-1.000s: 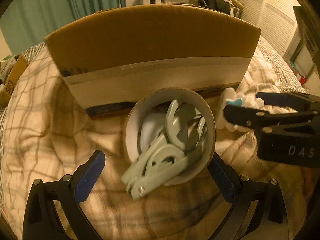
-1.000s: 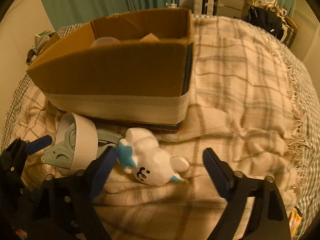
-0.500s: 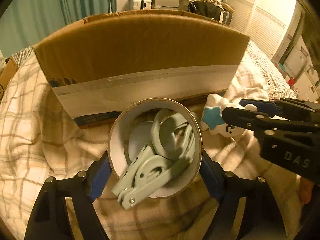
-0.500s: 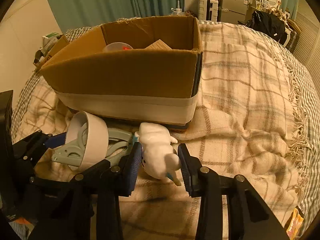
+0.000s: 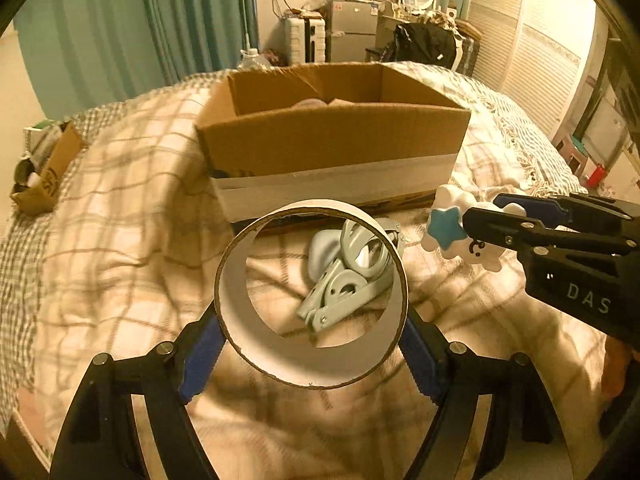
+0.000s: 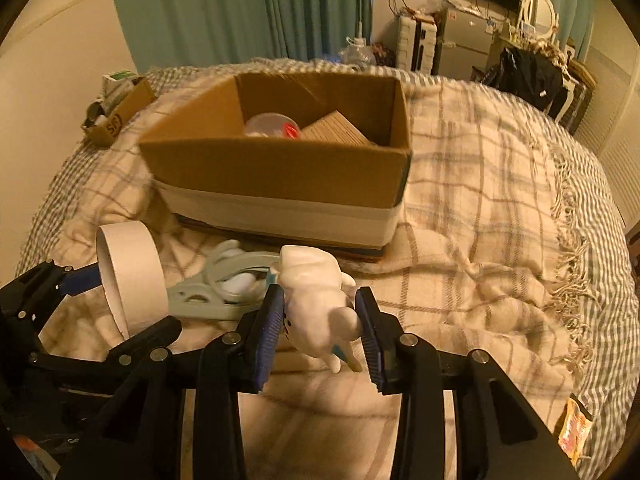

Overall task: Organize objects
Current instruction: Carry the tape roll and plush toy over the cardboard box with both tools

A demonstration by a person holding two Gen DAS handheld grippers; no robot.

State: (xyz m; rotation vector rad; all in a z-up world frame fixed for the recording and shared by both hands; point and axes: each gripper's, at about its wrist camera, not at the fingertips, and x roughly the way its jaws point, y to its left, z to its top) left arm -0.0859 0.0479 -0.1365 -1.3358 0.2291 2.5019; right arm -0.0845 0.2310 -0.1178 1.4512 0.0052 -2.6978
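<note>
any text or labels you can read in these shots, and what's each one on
"DAS": pale letters on the black body of the right gripper, in the left wrist view.
Dark print on the small cardboard box at the bed's far left edge: too blurred to read.
Orange packet on the bed's right edge: print too small to read.

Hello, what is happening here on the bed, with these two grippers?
A person is tidying things into the cardboard box. The left gripper holds a white tape roll; the right gripper holds a white toy figure. Pale green clips lie on the plaid blanket.
</note>
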